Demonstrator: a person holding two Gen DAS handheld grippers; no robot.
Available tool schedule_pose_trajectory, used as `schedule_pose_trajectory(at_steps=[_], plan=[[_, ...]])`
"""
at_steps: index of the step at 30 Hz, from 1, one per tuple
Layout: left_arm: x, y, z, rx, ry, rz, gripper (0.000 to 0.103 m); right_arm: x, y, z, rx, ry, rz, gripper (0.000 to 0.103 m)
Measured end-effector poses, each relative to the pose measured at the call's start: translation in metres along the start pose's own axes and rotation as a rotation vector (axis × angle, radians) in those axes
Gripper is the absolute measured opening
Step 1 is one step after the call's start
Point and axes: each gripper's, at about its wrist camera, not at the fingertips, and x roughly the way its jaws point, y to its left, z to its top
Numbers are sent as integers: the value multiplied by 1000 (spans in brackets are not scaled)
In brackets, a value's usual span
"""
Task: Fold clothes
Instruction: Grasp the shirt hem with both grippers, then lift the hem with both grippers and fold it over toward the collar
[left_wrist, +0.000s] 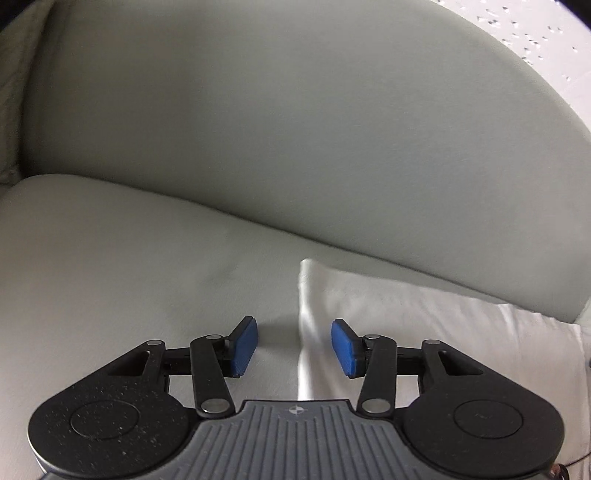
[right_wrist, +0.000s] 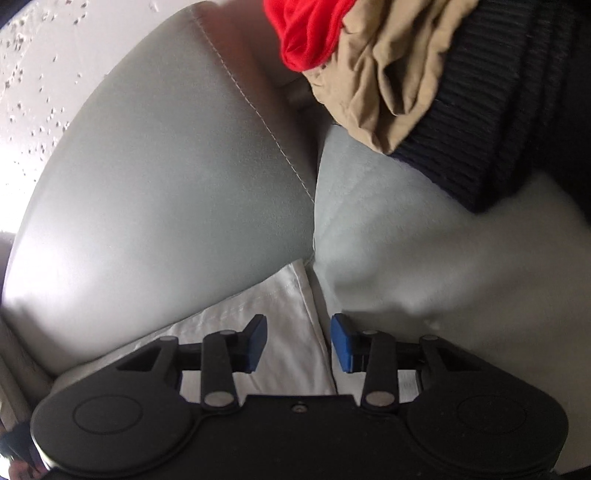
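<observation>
Over the grey sofa (left_wrist: 258, 147), both claws tilt downward, the left claw (left_wrist: 294, 347) and right claw (right_wrist: 298, 343) part-open, empty, straddling a white cloth's (left_wrist: 424, 317) edges.

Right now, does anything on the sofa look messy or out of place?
Yes. A heap of unfolded clothes sits bunched in the sofa's corner: a red garment, a crumpled tan one and a dark ribbed knit, overlapping. The white cloth lies flat on the seat. No damage visible.
</observation>
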Motion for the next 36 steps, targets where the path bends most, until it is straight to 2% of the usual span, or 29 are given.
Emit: schedule_pose_trajectory(at_steps=[1,4,8,13,14,16,19,24,30,36], plan=[[3,0,3,0,8,-19,37,1,-1,1,-4,2,2,30],[12,-2,13,2,32,-71,34,7,-11,6,38,12,24,21],[21,-7,23,35,45,-81,34,22,-15,13,51,45,51,18],[27,-11,26,74,44,-71,34,40,-3,17,-27,53,44,16],[26,-11,25,81,34,-58,27,43,0,17,-48,50,40,15],[24,-13,24,97,12,-33,3,46,4,15,-75,53,23,3],[6,-19,18,133,-39,-8,3,39,19,6,-164,43,-17,5],[-35,-34,10,196,-113,25,3,-10,41,-12,-206,-32,-5,5],[-109,-50,-7,242,-185,30,3,-106,59,-40,-167,-86,20,5],[-200,-32,-54,165,-197,-13,3,-215,65,-85,-115,-92,31,5]])
